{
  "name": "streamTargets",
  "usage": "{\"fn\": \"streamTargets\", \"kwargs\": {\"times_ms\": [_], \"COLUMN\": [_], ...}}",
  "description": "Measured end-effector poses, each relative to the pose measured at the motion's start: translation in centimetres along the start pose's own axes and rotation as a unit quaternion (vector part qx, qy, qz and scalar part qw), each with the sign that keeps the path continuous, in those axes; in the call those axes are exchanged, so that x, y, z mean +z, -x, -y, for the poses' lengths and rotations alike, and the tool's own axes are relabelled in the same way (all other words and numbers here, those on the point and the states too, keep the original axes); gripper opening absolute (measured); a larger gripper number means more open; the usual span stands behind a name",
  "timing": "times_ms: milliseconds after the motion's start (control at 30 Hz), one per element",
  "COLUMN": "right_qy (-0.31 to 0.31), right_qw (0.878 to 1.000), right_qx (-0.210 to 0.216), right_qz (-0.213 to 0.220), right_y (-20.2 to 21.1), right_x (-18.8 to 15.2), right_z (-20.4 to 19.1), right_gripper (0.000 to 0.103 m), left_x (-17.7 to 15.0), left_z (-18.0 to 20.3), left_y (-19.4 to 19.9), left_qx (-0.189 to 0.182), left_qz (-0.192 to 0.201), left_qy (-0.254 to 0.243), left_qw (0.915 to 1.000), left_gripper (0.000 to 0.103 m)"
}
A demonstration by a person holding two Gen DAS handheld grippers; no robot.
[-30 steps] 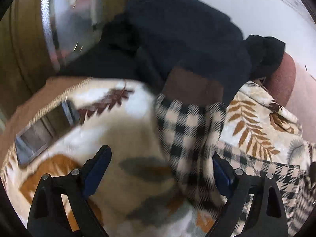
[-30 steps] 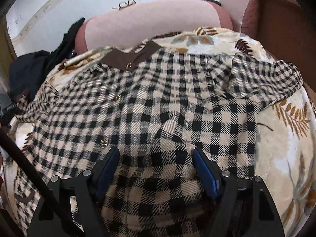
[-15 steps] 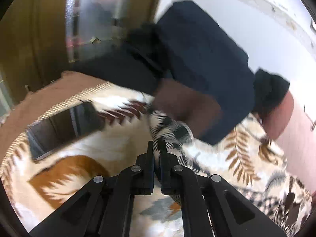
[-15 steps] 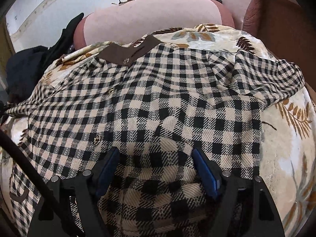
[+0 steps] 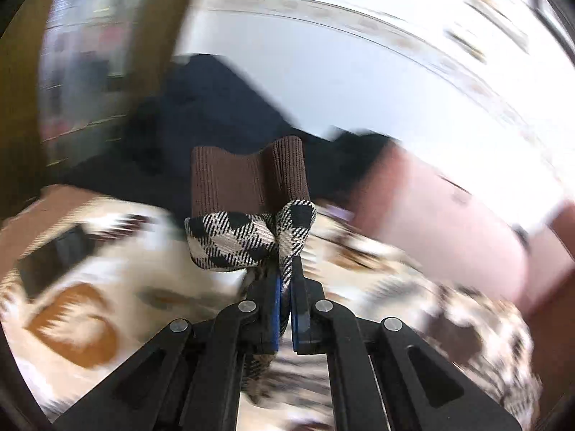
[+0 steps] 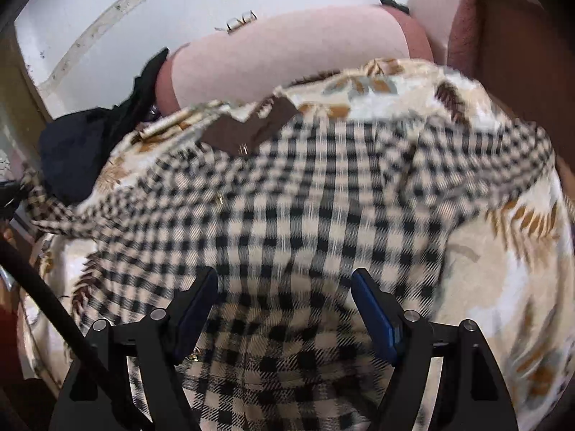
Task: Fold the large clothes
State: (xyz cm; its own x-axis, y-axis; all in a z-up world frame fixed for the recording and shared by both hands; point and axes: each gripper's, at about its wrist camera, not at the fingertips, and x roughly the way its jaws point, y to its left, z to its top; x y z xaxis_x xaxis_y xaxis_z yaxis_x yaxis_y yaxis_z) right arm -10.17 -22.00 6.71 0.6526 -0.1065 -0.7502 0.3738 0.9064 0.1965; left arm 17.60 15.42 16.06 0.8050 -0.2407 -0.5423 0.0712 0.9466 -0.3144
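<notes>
While sleeve end (image 5: 251, 237) is pinched in left claw (image 5: 284, 287), brown cuff (image 5: 248, 179) is seen standing above shut pads, raised off blanket (image 5: 72, 323), likely for folding sleeve inward over body. Checked shirt (image 6: 305, 215) is spread flat on blanket-covered bed, collar (image 6: 248, 133) toward pink bolster (image 6: 287, 57). Right claw (image 6: 284, 309) is held wide open above hem area, nothing gripped; probably poised to steady or take hem. Dark clothes (image 6: 72, 151) are piled beside shirt.
</notes>
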Motion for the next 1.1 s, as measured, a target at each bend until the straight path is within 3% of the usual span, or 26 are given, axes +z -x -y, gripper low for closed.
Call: {"fn": "streamTargets", "kwargs": {"times_ms": [100,200,333,433,500,533,567,633,733,833,933,1100], "right_qy": [0.024,-0.002,-0.064,-0.079,-0.087,-0.091,-0.098,-0.110,-0.122,-0.124,-0.123,-0.145], "right_qw": [0.998,0.997,0.995,0.995,0.995,0.994,0.994,0.993,0.992,0.992,0.992,0.984], "right_qx": [-0.031,-0.039,-0.031,-0.031,-0.041,-0.043,-0.042,-0.031,-0.016,-0.003,0.029,0.100], "right_qz": [0.040,0.070,0.063,0.043,0.039,0.038,0.035,0.028,0.012,-0.001,0.001,-0.025], "right_y": [1.8,2.4,1.6,0.6,0.2,0.1,-0.1,-0.4,-1.3,-2.4,-3.3,-7.3], "right_x": [1.3,1.7,1.3,1.5,1.5,1.5,1.6,1.5,1.4,1.2,1.5,5.3], "right_z": [0.7,2.4,6.0,7.9,8.9,9.3,9.6,10.1,10.2,9.4,7.9,5.4], "right_gripper": [0.081,0.081,0.081,0.081,0.081,0.081,0.081,0.081,0.081,0.081,0.081,0.081], "left_x": [-2.2,-5.4,-11.2,-15.6,-18.1,-18.8,-19.5,-20.4,-20.4,-19.4,-17.7,-15.4], "left_z": [7.3,14.5,23.1,27.6,28.8,29.3,29.4,28.9,26.8,23.5,18.2,10.0], "left_y": [-0.4,-1.8,-3.5,-4.2,-4.3,-5.0,-4.7,-3.7,-1.6,0.7,2.7,3.0], "left_qx": [-0.065,-0.124,-0.162,-0.166,-0.164,-0.170,-0.176,-0.177,-0.179,-0.167,-0.117,-0.060], "left_qz": [-0.032,-0.080,-0.132,-0.162,-0.181,-0.189,-0.191,-0.179,-0.172,-0.160,-0.139,-0.137], "left_qy": [-0.041,-0.063,-0.110,-0.162,-0.192,-0.202,-0.211,-0.228,-0.246,-0.251,-0.244,-0.166], "left_qw": [0.9965,0.9870,0.9717,0.9592,0.9504,0.9458,0.9423,0.9407,0.9369,0.9398,0.9528,0.9746], "left_gripper": [0.004,0.004,0.004,0.006,0.019,0.036,0.054,0.063,0.065,0.068,0.073,0.074]}}
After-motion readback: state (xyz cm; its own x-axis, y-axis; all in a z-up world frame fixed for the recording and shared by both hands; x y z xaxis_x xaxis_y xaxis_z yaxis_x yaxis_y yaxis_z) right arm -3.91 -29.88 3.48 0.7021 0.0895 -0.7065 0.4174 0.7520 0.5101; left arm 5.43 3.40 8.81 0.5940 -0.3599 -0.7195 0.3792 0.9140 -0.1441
